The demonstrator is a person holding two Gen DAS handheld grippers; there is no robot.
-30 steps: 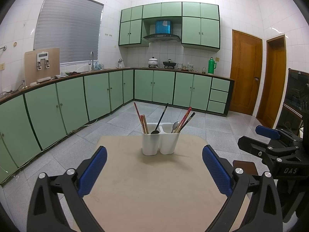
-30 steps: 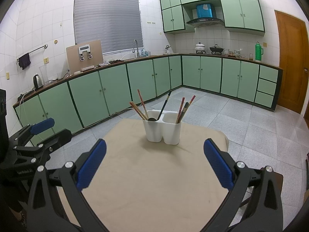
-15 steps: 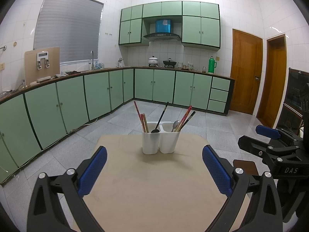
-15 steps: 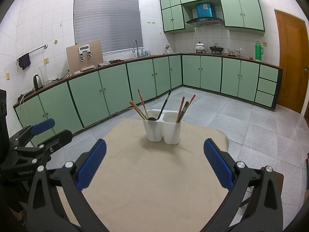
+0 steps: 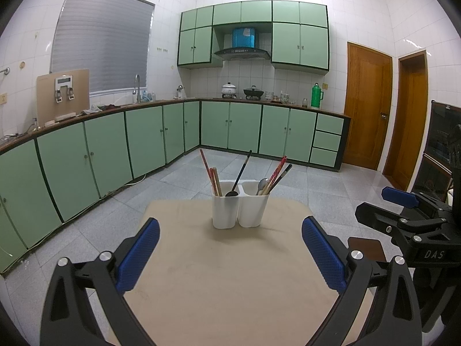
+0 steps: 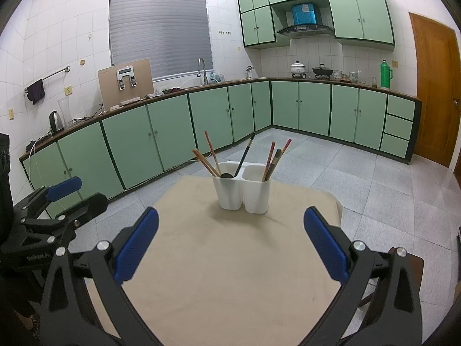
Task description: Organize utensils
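Observation:
A white two-compartment utensil holder (image 5: 239, 212) stands near the far edge of a beige table (image 5: 230, 282); it also shows in the right wrist view (image 6: 243, 191). Its left compartment holds red and wooden chopsticks (image 5: 211, 174) and a black spoon (image 5: 238, 179). Its right compartment holds a silver spoon (image 5: 262, 185) and red and dark chopsticks (image 5: 279, 173). My left gripper (image 5: 230, 255) is open and empty, well short of the holder. My right gripper (image 6: 230, 248) is open and empty, also short of it.
The right gripper shows at the right of the left wrist view (image 5: 403, 216), and the left gripper at the left of the right wrist view (image 6: 52, 210). Green cabinets (image 5: 144, 141) line the walls. A brown stool (image 5: 366, 248) stands beside the table.

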